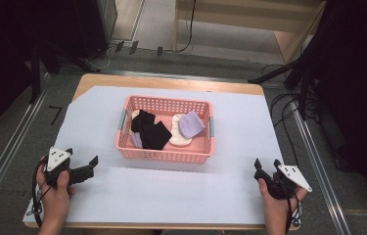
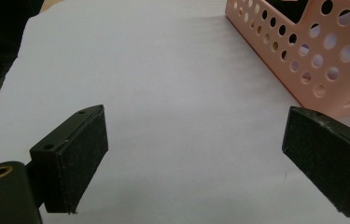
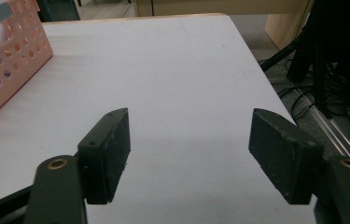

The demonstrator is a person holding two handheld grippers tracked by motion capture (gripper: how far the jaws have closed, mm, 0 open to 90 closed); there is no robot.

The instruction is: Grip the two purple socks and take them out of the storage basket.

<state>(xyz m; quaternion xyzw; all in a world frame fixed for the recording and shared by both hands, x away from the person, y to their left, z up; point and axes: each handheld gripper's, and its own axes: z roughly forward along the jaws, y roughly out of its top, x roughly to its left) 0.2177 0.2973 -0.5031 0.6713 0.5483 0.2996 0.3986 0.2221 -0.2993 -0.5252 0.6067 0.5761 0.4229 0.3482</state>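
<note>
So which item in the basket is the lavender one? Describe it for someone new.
Find the pink perforated plastic basket mid-table on the white sheet. In its right half a folded lavender cloth lies on a cream piece. The neighbouring pieces to its left are black.

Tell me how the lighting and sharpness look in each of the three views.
High view: white table cover evenly lit, surroundings dark, pink basket fairly sharp. Left gripper view: the near jaws soft, the basket wall slightly blurred, faint ripples on the cover. Right gripper view: bright cover, dim floor and cables at right.
</note>
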